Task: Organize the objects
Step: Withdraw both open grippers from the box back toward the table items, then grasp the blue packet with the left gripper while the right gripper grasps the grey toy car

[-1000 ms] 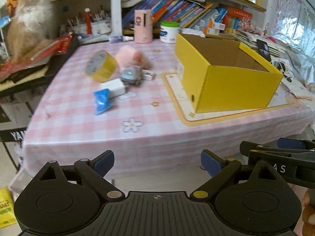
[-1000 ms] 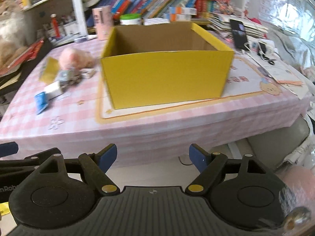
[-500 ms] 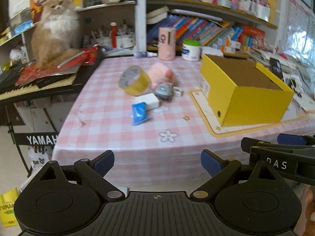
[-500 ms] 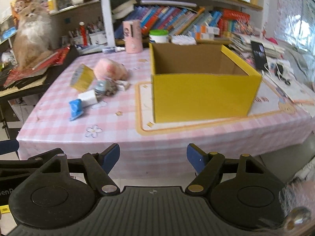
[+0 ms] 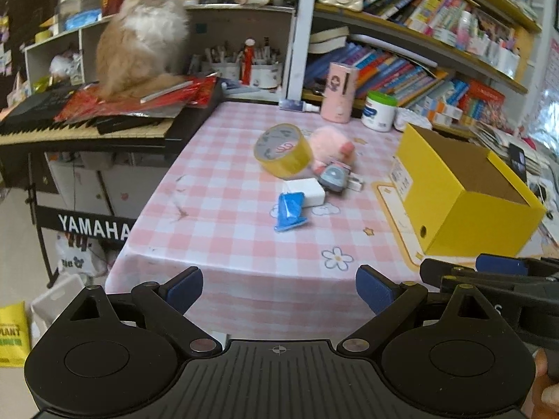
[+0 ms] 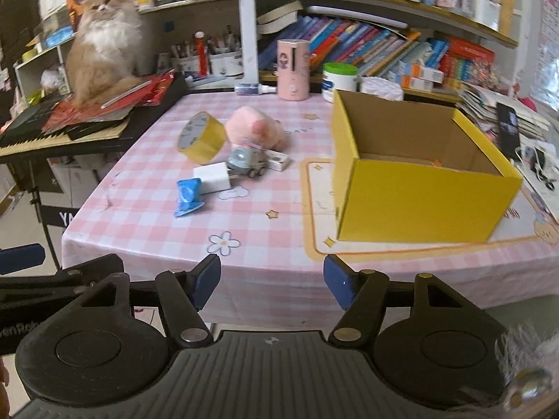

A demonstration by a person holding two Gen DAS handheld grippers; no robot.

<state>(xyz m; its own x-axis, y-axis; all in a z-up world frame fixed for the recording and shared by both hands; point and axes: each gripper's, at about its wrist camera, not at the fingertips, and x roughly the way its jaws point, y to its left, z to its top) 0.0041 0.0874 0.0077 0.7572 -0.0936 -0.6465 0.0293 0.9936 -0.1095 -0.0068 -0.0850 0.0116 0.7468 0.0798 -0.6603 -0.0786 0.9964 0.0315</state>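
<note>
Both grippers have drawn back from the desk's (image 6: 146,230) front edge. Left gripper (image 5: 278,289) fingers stand wide and empty; right gripper (image 6: 271,281) fingers are closing on nothing. Small objects (image 6: 223,160) cluster mid-desk, left of the yellow box (image 6: 419,206).

1. Ahead of you, a table (image 6: 265,262) under a pink checked cloth.
2. Behind it, shelves (image 6: 384,3) crammed with books.
3. To your left, a black keyboard (image 5: 87,129) on a stand, with a fluffy cat (image 5: 139,31) sitting on it.
4. Daylight brightens the right edge.
</note>
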